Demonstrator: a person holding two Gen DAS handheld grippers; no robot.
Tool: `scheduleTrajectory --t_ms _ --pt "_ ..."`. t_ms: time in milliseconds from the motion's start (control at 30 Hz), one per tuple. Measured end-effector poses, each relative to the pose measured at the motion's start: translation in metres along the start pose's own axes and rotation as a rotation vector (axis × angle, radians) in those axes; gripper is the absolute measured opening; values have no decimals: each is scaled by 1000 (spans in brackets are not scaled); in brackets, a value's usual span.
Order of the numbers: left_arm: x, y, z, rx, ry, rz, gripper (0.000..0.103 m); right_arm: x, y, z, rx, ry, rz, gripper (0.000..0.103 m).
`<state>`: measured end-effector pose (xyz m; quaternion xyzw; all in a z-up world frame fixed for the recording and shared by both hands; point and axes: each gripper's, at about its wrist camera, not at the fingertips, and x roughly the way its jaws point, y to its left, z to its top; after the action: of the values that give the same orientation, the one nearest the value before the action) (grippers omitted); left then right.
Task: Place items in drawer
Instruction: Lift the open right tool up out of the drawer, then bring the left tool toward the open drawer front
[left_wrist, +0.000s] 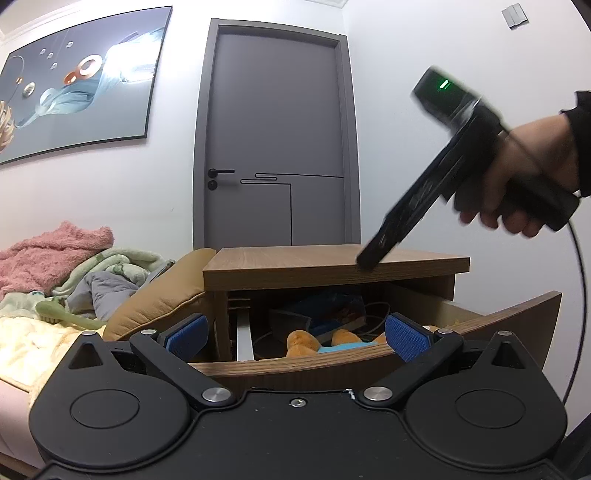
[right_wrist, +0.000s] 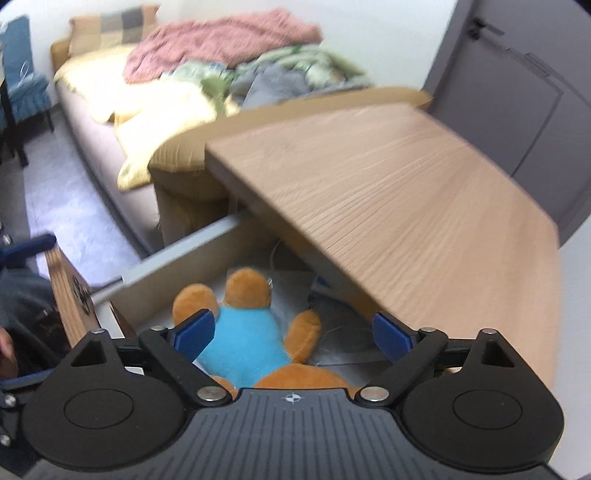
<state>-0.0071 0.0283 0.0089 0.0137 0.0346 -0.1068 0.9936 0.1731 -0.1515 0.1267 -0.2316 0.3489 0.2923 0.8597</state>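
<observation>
A wooden nightstand (left_wrist: 332, 267) stands by the bed with its top drawer (left_wrist: 295, 365) pulled out. An orange plush toy in a blue shirt (right_wrist: 247, 339) lies in the drawer; its orange feet show in the left wrist view (left_wrist: 306, 341). My left gripper (left_wrist: 295, 338) is open and empty just in front of the drawer's front panel. My right gripper (right_wrist: 293, 334) is open and empty, hovering above the toy; in the left wrist view it hangs tilted over the nightstand top (left_wrist: 373, 254). A book (left_wrist: 328, 310) and white cables lie deeper inside.
A bed (right_wrist: 122, 92) with pink, green, grey and yellow blankets lies left of the nightstand, a tan cushion (left_wrist: 159, 299) against it. A grey door (left_wrist: 277, 147) is behind. A blue chair (right_wrist: 22, 81) stands at far left.
</observation>
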Motion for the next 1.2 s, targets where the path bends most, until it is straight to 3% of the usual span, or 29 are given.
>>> scheduleTrajectory --t_ms 100,267,533,667,800,900,1067,1200 --pt "-2 1 1 -5 -4 -2 102 -27 -2 -8 29 -70 -31 103" --pt "-7 3 2 -23 -12 -1 102 -66 -3 -25 100 -184 -84 103" --pt "-9 4 3 -33 -15 5 102 -104 5 -76 249 -444 -232 103" --pt "-8 3 3 -30 -13 9 102 -103 12 -106 340 -553 -255 103" --pt "-6 1 3 -25 -8 12 102 -94 29 -130 341 -647 -316 103" --pt "-4 -1 3 -22 -5 15 102 -83 33 -148 397 -704 -289 103" --pt "0 -3 2 -19 1 19 102 -60 33 -172 461 -745 -263 103" --pt "2 -2 2 -29 1 28 102 -47 30 -189 487 -779 -299 103"
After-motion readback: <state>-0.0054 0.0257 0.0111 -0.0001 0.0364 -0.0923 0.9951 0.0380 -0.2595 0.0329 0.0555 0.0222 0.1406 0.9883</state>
